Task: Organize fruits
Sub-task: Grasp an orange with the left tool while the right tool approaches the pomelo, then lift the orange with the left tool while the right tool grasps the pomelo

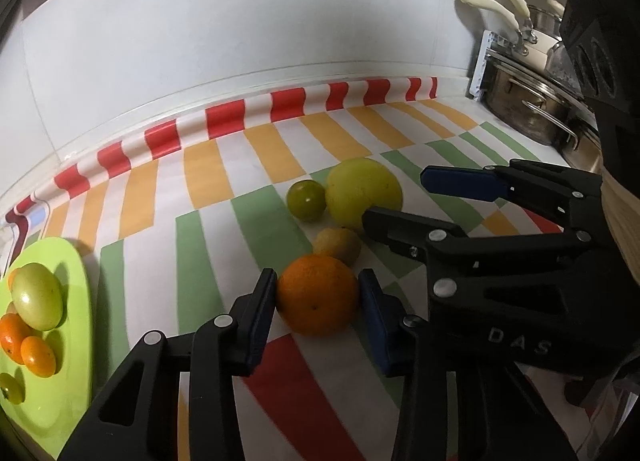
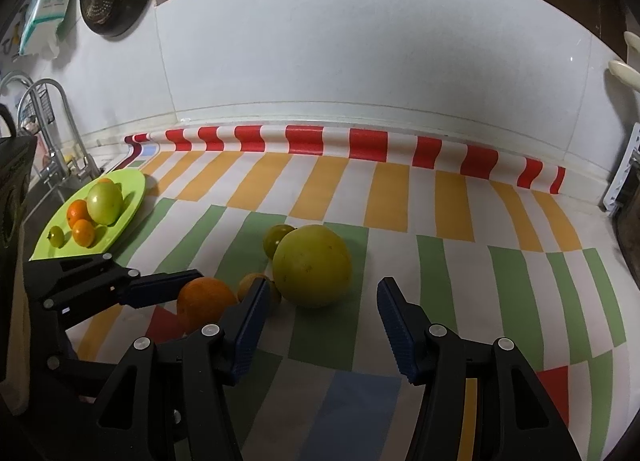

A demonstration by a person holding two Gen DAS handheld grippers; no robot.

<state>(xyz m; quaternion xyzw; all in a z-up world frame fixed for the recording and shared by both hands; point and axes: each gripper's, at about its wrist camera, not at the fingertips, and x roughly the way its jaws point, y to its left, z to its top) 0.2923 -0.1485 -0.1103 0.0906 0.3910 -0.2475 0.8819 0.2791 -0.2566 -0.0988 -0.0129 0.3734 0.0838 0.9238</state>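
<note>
Green plate (image 1: 76, 273), far left of the worktop (image 1: 224, 245): carrying several fruits. Left tongs (image 1: 318, 301): bracketing the orange (image 1: 317, 293), pads at its sides, grip unconfirmed. Right tongs (image 2: 320, 325): gaping wide, holding nothing, with the large yellow fruit (image 2: 314, 271) sitting just beyond.
</note>
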